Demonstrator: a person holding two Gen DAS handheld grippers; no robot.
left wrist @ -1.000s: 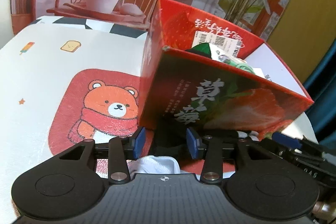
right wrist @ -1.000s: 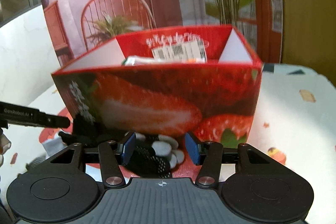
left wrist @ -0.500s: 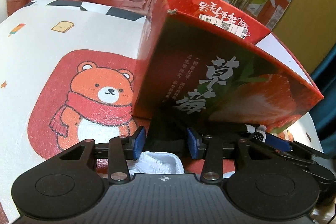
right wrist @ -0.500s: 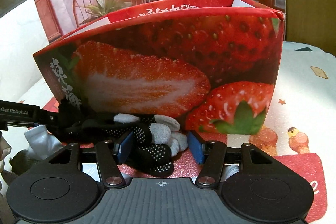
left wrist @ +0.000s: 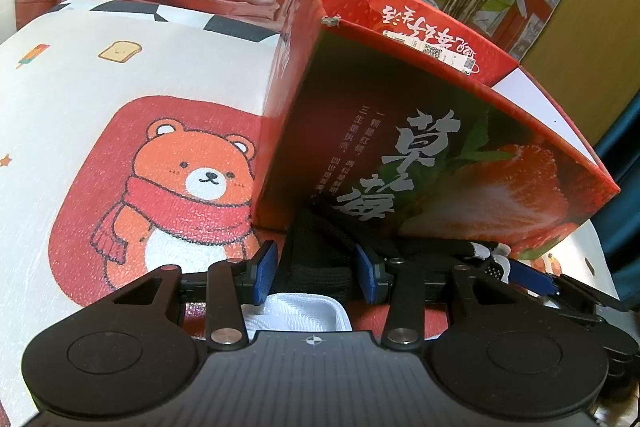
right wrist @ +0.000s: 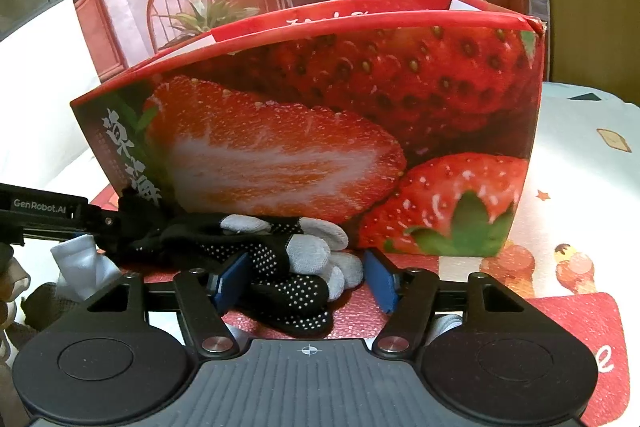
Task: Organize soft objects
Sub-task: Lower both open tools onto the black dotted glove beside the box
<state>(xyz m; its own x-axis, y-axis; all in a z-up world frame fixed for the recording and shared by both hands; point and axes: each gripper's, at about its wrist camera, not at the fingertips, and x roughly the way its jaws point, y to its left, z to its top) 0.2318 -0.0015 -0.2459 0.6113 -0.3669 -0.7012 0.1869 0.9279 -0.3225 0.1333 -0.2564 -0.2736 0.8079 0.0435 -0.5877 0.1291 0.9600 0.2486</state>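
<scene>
A black glove (right wrist: 288,267) with white grip dots and grey fingertips lies on the red mat, against the front of the red strawberry box (right wrist: 320,131). My right gripper (right wrist: 306,281) straddles the glove's fingers. Its jaws are opening, and the right pad stands off the fabric. My left gripper (left wrist: 316,273) is shut on the glove's black cuff (left wrist: 316,259), low at the box's near corner (left wrist: 440,167). In the right wrist view the left gripper (right wrist: 108,223) reaches in from the left. A white sock (left wrist: 304,311) lies under the left gripper.
The box is open-topped and stands tall right in front of both grippers. The bear mat (left wrist: 192,187) and white printed cloth (left wrist: 80,75) stretch to the left. A printed backdrop of chairs and plants closes the rear. Another white fabric piece (right wrist: 444,323) lies under the right gripper.
Both views have sunk towards the mat, so the box's inside is now hidden. The right jaws have widened around the glove fingers. The left grip on the cuff looks unchanged.
</scene>
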